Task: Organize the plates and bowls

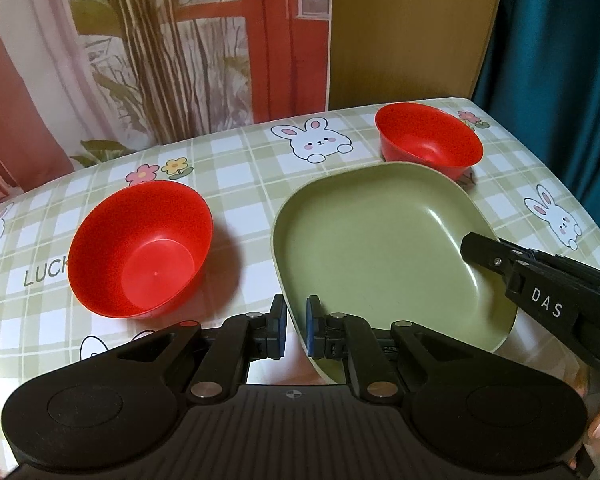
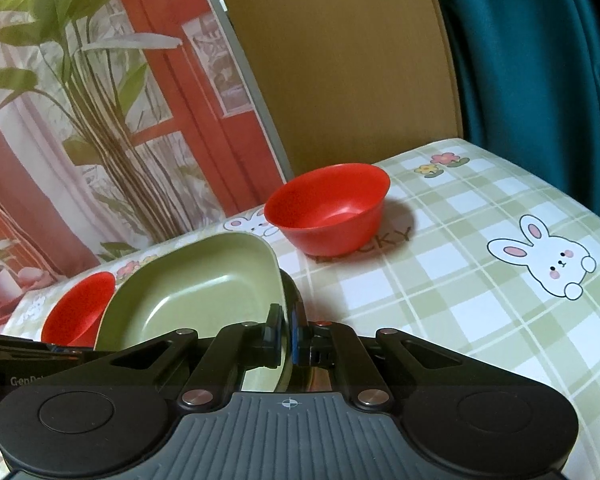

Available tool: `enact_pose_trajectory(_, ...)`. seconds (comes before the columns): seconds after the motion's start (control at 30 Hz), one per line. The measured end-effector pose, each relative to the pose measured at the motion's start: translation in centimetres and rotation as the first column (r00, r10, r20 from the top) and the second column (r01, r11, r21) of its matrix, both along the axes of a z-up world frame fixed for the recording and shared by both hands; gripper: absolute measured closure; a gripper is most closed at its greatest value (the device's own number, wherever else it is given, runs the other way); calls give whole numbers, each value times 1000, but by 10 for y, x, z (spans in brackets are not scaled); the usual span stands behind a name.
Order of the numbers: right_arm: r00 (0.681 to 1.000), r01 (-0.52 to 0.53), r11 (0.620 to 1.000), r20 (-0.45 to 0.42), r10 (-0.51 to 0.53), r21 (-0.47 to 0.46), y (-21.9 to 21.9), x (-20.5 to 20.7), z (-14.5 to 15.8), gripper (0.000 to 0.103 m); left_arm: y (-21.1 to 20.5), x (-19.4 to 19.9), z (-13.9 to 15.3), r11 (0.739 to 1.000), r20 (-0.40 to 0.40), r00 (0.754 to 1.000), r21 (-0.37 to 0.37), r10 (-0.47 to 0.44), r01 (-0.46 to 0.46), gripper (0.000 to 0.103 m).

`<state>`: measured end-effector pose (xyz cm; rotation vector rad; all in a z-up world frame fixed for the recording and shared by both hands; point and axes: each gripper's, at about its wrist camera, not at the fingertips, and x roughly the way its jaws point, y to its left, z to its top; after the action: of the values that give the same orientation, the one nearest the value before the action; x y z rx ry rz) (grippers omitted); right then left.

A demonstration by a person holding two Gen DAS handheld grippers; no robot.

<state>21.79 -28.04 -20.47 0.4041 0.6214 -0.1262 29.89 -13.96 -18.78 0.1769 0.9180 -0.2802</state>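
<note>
Closest to the left wrist camera, the left gripper (image 1: 296,330) has its two blue-padded fingers on either side of the near rim of a sage-green, square, rounded-corner plastic plate (image 1: 380,240); a sliver of gap shows beside the left pad, so whether it truly bites the rim or merely brackets it is hard to tell. The right gripper (image 2: 286,334) pinches the same plate's rim on its right side, pads pressed close against the edge, and in the left view its black finger reaches over the plate's right lip. The plate looks tilted and lifted off the green-and-white checked tablecloth with cartoon rabbits (image 1: 240,160), carried between both tools. Just left of the plate, a glossy red plastic bowl (image 1: 140,248) sits upright and empty on the cloth, close to the plate but apart from it. Farther back, a second red plastic bowl (image 1: 428,140) stands near the far right corner of the table, just beyond the plate's far edge. Behind the table hang a printed backdrop of plants and a red window frame (image 1: 160,60), a brown board (image 1: 412,32) and a teal curtain (image 1: 560,80). The organizing appears to be at an early stage: nothing is stacked, the two bowls remain separate, and the plate has yet to be set in a final spot.
</note>
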Motion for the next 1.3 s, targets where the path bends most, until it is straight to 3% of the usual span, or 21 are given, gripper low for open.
enact_pose_trajectory(0.67,1000,-25,999,-5,25,-43,4,-2,0,98,1,-6,4,1000,38,999,10,-2,1,91)
enact_pose_trajectory(0.93,999,-40,999,-7,40,-28,3,-3,3,91,1,-10,10,1000,57,998,8,8,-8,87)
enact_pose_trajectory(1.1,999,-42,998,-1,42,-37,4,-6,6,89,3,-16,13,1000,82,996,12,22,-23,77)
enact_pose_trajectory(1.2,999,-37,997,10,38,-60,6,-9,9,80,5,-18,13,1000,84,996,6,30,-30,76)
enact_pose_trajectory(1.3,999,-39,997,15,40,-66,6,-10,11,80,5,-21,13,999,82,996,0,32,-32,76)
